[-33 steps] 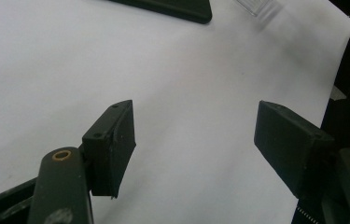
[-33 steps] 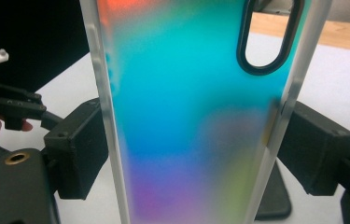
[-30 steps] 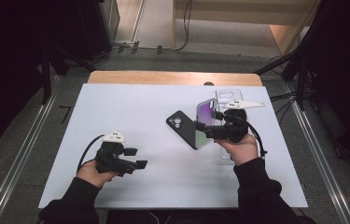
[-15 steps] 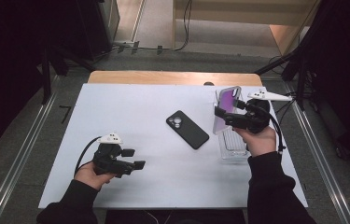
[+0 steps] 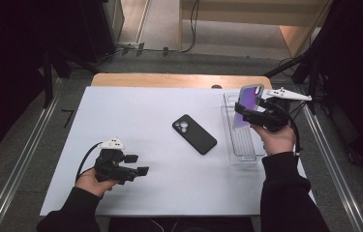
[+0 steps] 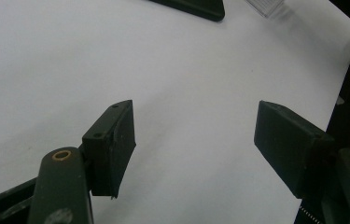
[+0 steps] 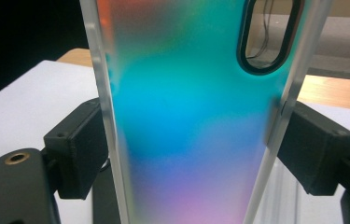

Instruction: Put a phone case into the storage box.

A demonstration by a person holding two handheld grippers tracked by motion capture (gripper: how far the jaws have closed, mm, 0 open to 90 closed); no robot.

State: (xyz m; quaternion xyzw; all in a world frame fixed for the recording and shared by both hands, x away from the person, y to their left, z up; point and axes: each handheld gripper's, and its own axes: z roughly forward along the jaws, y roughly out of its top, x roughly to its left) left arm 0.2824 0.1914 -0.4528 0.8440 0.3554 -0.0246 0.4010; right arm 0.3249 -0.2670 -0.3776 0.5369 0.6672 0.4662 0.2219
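You have open white table [image 5: 135, 111] across the whole left and middle — nothing stands between your left gripper [image 5: 138, 164] and the black phone [image 5: 194, 134] lying flat at centre. On the right, the clear tray [image 5: 241, 145] blocks the table edge, and the phone case [image 5: 248, 104] held upright in your right gripper [image 5: 243, 113] stands over it — pass left of the tray.

A recording lab or studio — black drapes [image 5: 14, 72] hang on both sides, bare metal floor rails [image 5: 19, 159] flank the white-topped wooden counter [image 5: 135, 116], and loose black cables [image 5: 189, 29] trail across the floor beyond the jaws.
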